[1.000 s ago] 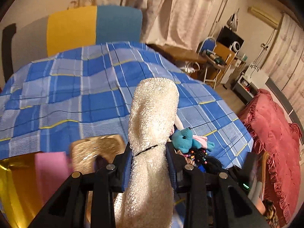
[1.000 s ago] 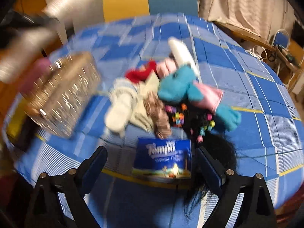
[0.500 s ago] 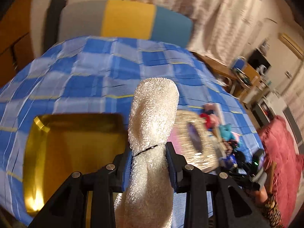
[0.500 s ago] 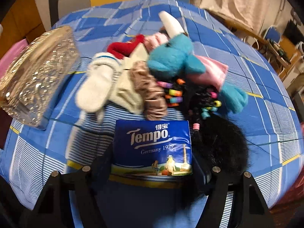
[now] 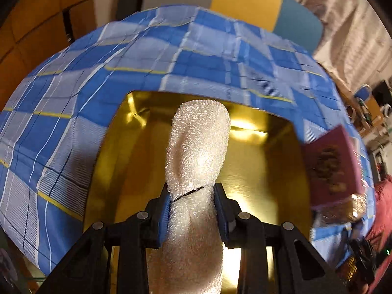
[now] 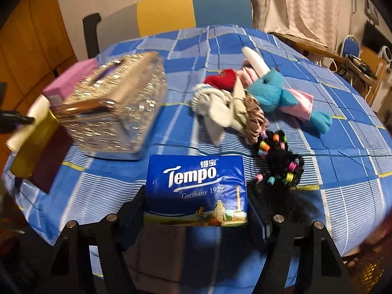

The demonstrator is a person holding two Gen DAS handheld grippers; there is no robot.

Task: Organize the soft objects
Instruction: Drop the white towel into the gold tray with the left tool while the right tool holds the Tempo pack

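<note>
My left gripper [image 5: 193,210] is shut on a fluffy white sock [image 5: 198,147] and holds it above a shiny gold tray [image 5: 269,171] on the blue checked tablecloth. My right gripper [image 6: 196,210] is shut on a blue Tempo tissue pack [image 6: 196,186], lifted a little above the table's near edge. Behind the pack lies a pile of soft things: a blue plush toy [image 6: 274,93], a red item [image 6: 223,78], white socks [image 6: 215,107], a beige scrunchie [image 6: 254,115] and a black hairpiece with coloured beads [image 6: 279,166].
A glittery silver box [image 6: 115,112] stands left of the pile, with a pink box [image 6: 71,83] behind it and the gold tray's edge [image 6: 31,144] beyond. In the left wrist view the pink box [image 5: 330,166] sits right of the tray. A yellow and blue chair [image 6: 193,9] stands behind the table.
My left gripper has swung left with the sock, from the pile to over the gold tray. My right gripper has closed on the tissue pack and raised it slightly.
</note>
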